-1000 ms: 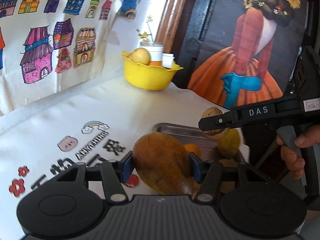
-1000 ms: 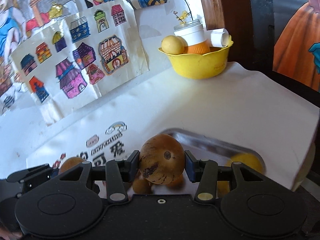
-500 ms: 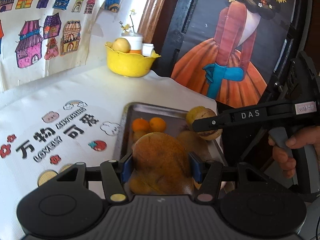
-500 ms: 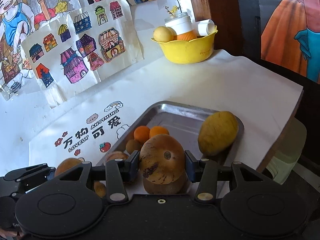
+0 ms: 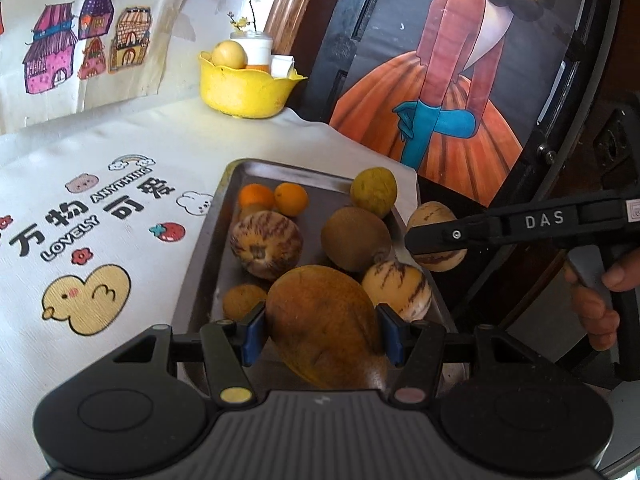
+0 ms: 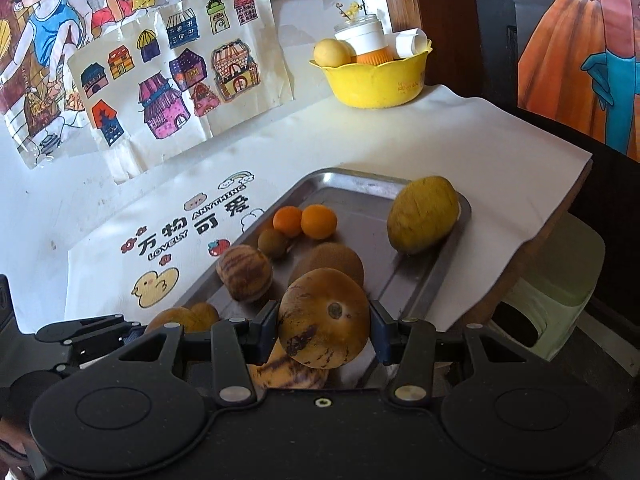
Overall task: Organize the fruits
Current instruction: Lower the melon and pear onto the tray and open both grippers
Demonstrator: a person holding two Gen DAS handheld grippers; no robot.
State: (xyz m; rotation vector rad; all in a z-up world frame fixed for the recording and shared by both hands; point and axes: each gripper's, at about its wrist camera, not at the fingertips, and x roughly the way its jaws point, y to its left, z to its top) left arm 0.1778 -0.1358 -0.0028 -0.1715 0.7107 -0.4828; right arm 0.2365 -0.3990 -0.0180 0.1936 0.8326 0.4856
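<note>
White tablecloth (image 5: 120, 152) printed "LOVELY ANYTHING", right gripper (image 5: 436, 236) — marked "DAS"

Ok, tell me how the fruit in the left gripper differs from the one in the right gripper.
The mango in the left gripper is long and tapered; the striped melon in the right gripper is round. The mango's skin is plain orange-brown, the striped melon's tan with dark purple streaks and a stem scar. The mango looks the bigger and fills wider-set jaws. Both are clamped between blue pads above the metal tray.
</note>
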